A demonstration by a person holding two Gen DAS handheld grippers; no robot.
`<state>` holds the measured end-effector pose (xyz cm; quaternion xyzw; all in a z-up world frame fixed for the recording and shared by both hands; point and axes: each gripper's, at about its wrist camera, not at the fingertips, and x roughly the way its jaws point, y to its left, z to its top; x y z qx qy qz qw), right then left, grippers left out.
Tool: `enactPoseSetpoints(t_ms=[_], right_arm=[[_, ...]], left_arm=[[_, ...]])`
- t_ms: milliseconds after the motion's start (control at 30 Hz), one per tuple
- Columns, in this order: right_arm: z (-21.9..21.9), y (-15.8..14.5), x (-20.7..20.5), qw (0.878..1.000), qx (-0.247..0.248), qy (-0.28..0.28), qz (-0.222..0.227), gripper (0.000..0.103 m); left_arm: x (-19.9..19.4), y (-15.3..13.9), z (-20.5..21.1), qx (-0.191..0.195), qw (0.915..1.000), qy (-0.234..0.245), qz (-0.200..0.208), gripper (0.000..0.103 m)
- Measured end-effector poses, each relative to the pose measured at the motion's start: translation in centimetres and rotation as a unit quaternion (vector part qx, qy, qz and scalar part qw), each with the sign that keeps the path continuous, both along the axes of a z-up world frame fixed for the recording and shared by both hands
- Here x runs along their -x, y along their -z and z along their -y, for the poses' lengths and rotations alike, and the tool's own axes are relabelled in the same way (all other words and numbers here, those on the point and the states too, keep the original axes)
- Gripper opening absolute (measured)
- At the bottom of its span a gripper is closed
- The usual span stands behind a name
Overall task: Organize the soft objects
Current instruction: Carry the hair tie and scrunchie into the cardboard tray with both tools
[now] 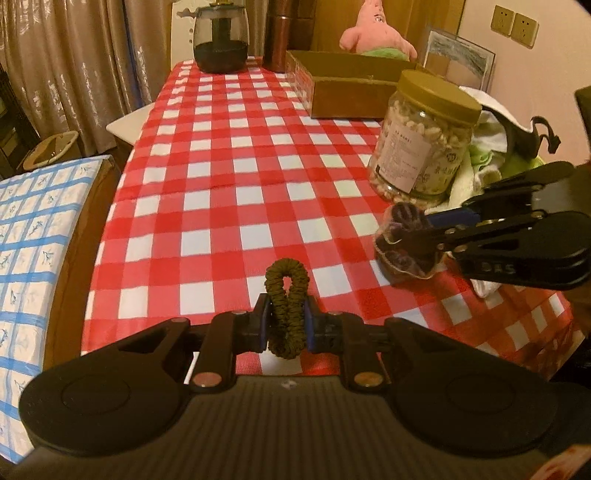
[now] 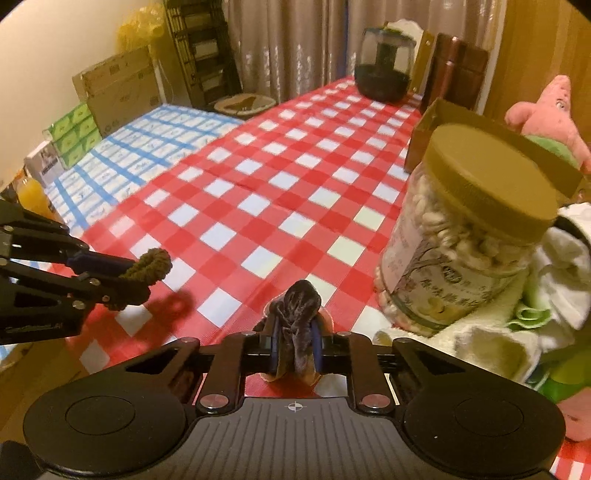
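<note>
Soft objects: two hair scrunchies, each being pinched in its own hand-held gripper above the near end of the bench [image 1: 229, 155], which is covered with a red-and-white checked cloth.
Green scrunchie [image 1: 286, 306]: being squeezed flat between the blue pads of the left hand-held gripper [image 1: 286, 326], its loop sticking up past the tips; the grip sits on the middle of the band, likely so neither end can slip out.
Dark velvet scrunchie [image 2: 295, 325]: being clamped by the right hand-held gripper [image 2: 295, 350], bunched and folded because the soft fabric is giving way under the pads.
Height: both scrunchies appear to be hanging clear of the cloth; the green one is casting a shadow on the checks in the right wrist view.
Jaws: neither pair is spread; each is pressing on its scrunchie with only the fabric between.
Jar [image 1: 424, 136]: standing upright at the right, near the velvet scrunchie, with a pile of white and green towels [image 2: 517, 325] crowding behind it.
Cardboard box [image 1: 347, 86]: lying open at the far right, seemingly a fitting bin for the soft things.
Pink plush toy [image 1: 376, 31]: sitting beyond the box.
Judgement: both pickups look done; carrying to a container is probably next.
</note>
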<state>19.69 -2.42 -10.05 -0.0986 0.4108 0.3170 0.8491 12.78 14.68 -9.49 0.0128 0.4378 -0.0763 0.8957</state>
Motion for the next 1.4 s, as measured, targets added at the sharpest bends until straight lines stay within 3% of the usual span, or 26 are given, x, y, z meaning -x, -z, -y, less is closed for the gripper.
enactPoseSetpoints(t_ms=[400,800,1067,1400], right_arm=[[5.3,-7.6,3.9,0.998,-0.046,0.031,0.035,0.018],[16.0,-15.5,3.4,0.989,-0.090,0.100,0.055,0.018],[21.0,-17.6,-3.7,0.985,-0.089,0.132,0.066,0.018],[22.4,-15.1,-18.0,0.982,-0.084,0.157,0.057,0.018]], left_arm=[[0.7,-7.5,2.3,-0.001,0.9990,0.011,0.044,0.017],[-2.7,-16.0,8.1,0.014,0.9943,0.047,0.095,0.017],[-10.9,-17.8,10.3,0.016,0.9903,0.081,0.112,0.017],[-25.2,-13.8,11.3,0.035,0.9925,0.082,0.084,0.017]])
